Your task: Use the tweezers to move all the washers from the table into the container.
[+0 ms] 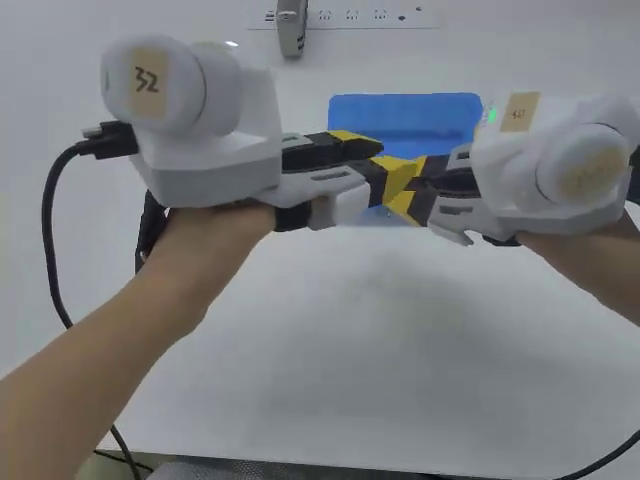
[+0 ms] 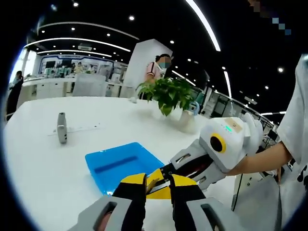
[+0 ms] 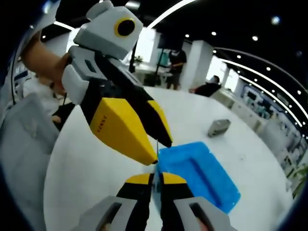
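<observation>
The container (image 1: 405,115) is a shallow blue tray, rectangular with rounded corners and a low raised rim, and a darker oblong strip runs along its floor. It lies flat on the white table. From my head it sits just beyond the spot where my two grippers meet tip to tip, its near edge hidden behind them. Off my left gripper (image 2: 158,180) it lies ahead and to the left of the jaws; off my right gripper (image 3: 156,177) it lies just ahead and to the right. The tweezers (image 3: 157,154) show as a thin dark strip rising from between my right jaws, too slim to make out further.
</observation>
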`<state>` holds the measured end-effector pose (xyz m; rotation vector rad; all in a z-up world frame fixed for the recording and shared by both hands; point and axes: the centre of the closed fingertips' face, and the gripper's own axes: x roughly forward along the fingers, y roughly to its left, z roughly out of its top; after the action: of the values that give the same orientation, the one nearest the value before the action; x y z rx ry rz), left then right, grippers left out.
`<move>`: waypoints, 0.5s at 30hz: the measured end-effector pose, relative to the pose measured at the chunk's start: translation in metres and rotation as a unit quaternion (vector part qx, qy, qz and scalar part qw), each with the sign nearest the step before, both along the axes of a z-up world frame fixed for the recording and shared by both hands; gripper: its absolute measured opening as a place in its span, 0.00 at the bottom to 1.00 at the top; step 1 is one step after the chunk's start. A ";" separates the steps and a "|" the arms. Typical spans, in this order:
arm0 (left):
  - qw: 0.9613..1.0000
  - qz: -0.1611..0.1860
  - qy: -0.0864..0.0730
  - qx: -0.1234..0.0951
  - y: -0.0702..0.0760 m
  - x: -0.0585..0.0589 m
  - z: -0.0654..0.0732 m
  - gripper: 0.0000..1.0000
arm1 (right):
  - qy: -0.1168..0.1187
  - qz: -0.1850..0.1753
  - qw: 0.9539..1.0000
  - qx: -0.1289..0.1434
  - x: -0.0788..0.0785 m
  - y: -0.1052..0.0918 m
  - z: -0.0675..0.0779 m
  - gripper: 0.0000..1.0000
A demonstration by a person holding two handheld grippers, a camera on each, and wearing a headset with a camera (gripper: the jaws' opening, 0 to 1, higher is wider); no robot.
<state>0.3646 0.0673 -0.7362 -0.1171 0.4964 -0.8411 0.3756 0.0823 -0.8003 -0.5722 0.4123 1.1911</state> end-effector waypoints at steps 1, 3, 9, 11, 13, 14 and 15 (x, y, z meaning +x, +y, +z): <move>1.000 0.002 0.001 0.001 0.000 0.001 -0.001 0.10 | 0.007 -0.002 1.000 0.007 0.001 0.000 -0.001 0.03; 1.000 0.012 0.006 0.006 0.001 0.004 -0.005 0.05 | 0.009 -0.004 1.000 0.008 0.002 0.000 -0.002 0.03; 1.000 0.013 -0.004 0.022 0.006 0.010 -0.006 0.03 | 0.011 -0.007 1.000 0.010 0.005 0.004 -0.004 0.03; 1.000 0.016 -0.004 0.022 0.006 0.011 -0.006 0.03 | 0.006 -0.008 1.000 0.008 0.007 0.004 -0.005 0.03; 1.000 0.017 -0.006 0.023 0.007 0.012 -0.007 0.03 | 0.010 -0.009 1.000 0.010 0.008 0.005 -0.004 0.03; 1.000 0.019 -0.005 0.022 0.007 0.013 -0.007 0.03 | 0.011 -0.010 1.000 0.011 0.008 0.005 -0.004 0.03; 1.000 0.019 -0.003 0.022 0.007 0.013 -0.008 0.03 | 0.012 -0.010 1.000 0.010 0.008 0.005 -0.005 0.03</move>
<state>0.3777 0.0740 -0.7443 -0.0829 0.5044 -0.7933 0.3836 0.0871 -0.8052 -0.5358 0.4249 1.1831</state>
